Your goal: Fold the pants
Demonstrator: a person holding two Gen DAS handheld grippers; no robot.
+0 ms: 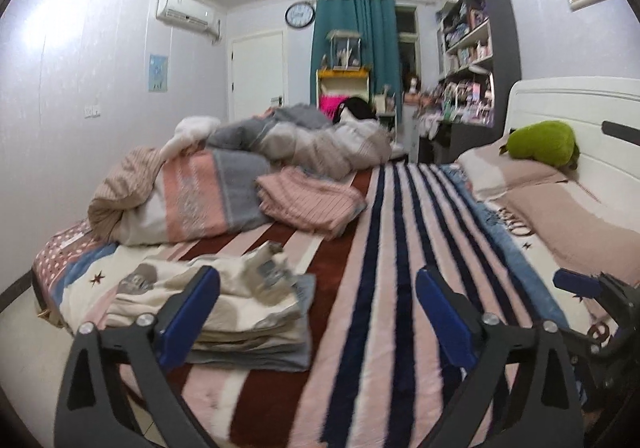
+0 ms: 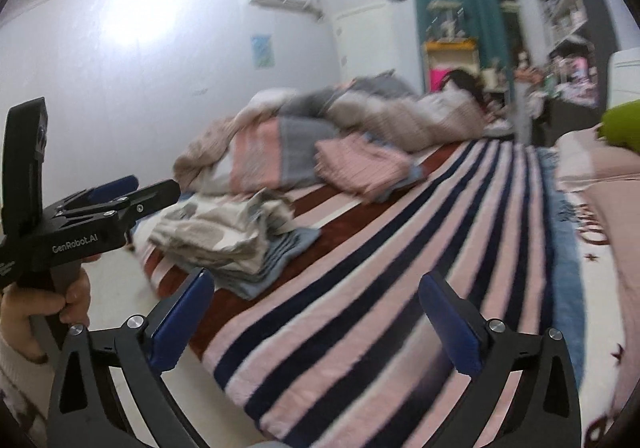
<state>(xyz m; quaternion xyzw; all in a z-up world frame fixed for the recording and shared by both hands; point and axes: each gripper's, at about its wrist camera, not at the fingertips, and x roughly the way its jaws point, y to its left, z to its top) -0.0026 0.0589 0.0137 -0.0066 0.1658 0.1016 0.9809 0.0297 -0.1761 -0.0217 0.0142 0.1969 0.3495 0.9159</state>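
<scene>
Left wrist view first: the left gripper (image 1: 318, 312) hangs over the striped bed cover (image 1: 384, 288) with its blue pads spread wide and nothing between them. Just past the left-hand finger sits a stack of folded clothes (image 1: 240, 312) — cream patterned piece on top, grey-blue layers under it, parked at the near corner of the bed, presumably to keep the middle free for folding. Further back lies a folded pink striped garment (image 1: 312, 200) against the rumpled duvet (image 1: 192, 192). Along the right runs a strip of blue denim (image 1: 500, 224), stretched lengthwise beside the pillow (image 1: 532, 184); my read is that these are the pants still waiting, though I can't make out their full shape. The right gripper (image 1: 580, 284) pokes in at the right edge.

Over to the right wrist view: the right gripper (image 2: 318, 312) also stands fully apart, empty, above the stripes. The left gripper (image 2: 136, 188) shows side-on at the left, a hand (image 2: 48, 308) wrapped round its handle. The stack (image 2: 224, 236) sits between them and beyond — the denim (image 2: 564, 248) trails down the right side. Blurry here.

Both tools free, so a fresh pick-up looks due.
</scene>
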